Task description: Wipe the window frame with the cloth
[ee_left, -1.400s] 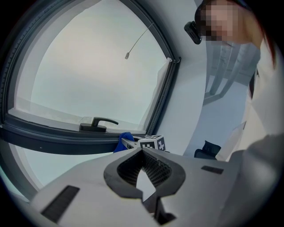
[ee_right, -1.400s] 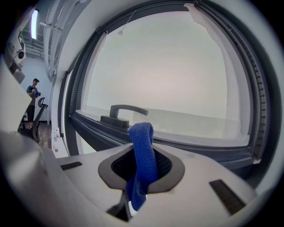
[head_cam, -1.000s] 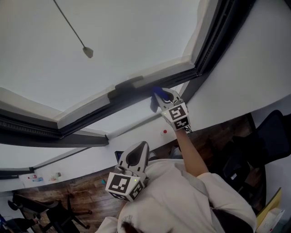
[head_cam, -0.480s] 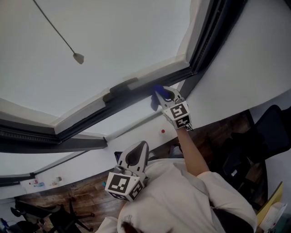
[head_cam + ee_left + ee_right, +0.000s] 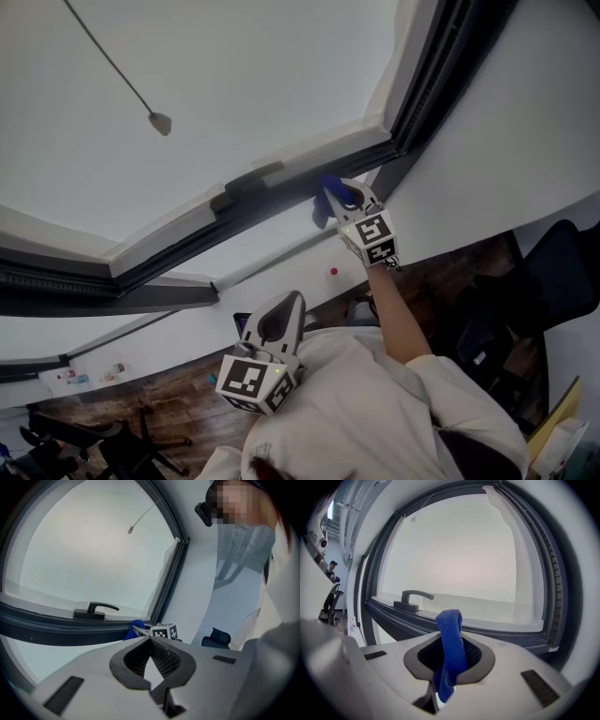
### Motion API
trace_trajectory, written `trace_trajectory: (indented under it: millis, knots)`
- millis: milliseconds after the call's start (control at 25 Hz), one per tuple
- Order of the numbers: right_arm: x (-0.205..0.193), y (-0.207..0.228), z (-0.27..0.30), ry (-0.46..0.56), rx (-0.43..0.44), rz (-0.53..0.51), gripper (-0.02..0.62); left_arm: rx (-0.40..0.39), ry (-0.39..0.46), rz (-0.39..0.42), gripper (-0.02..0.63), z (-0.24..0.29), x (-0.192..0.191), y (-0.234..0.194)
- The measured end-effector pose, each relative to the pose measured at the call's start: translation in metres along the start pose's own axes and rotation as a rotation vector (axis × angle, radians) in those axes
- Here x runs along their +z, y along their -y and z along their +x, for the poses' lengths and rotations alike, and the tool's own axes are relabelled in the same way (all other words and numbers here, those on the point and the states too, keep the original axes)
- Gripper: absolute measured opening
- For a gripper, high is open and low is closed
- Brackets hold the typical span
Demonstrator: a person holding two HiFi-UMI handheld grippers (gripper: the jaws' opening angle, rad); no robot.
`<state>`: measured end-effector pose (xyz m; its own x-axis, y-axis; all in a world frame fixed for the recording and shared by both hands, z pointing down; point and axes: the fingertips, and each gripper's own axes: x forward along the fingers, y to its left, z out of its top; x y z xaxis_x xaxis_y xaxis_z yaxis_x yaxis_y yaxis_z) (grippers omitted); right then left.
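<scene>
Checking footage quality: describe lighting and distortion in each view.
Head view: pale window glass glares, the room below dim. Left gripper view: fisheye curves the dark grey window frame. Right gripper view: same bending; the blue woven cloth is sharp.

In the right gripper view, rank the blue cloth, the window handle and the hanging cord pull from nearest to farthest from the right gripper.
1. The blue cloth, clamped in the right gripper's jaws.
2. The window handle, on the lower frame, left.
3. The cord pull, high at upper left.

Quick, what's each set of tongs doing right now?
Left tongs: closed, empty.
Right tongs: closed on the blue cloth.
</scene>
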<state>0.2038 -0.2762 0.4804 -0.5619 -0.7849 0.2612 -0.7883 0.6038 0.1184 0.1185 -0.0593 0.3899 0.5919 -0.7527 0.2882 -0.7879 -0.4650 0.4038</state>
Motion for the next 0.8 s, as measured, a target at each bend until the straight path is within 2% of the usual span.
trace_trajectory:
  millis: [800]
  knots:
    - [-0.01,0.044,-0.015,-0.002,-0.09,0.046,0.053,-0.004,-0.007,-0.001,0.005,0.008,-0.001,0.003]
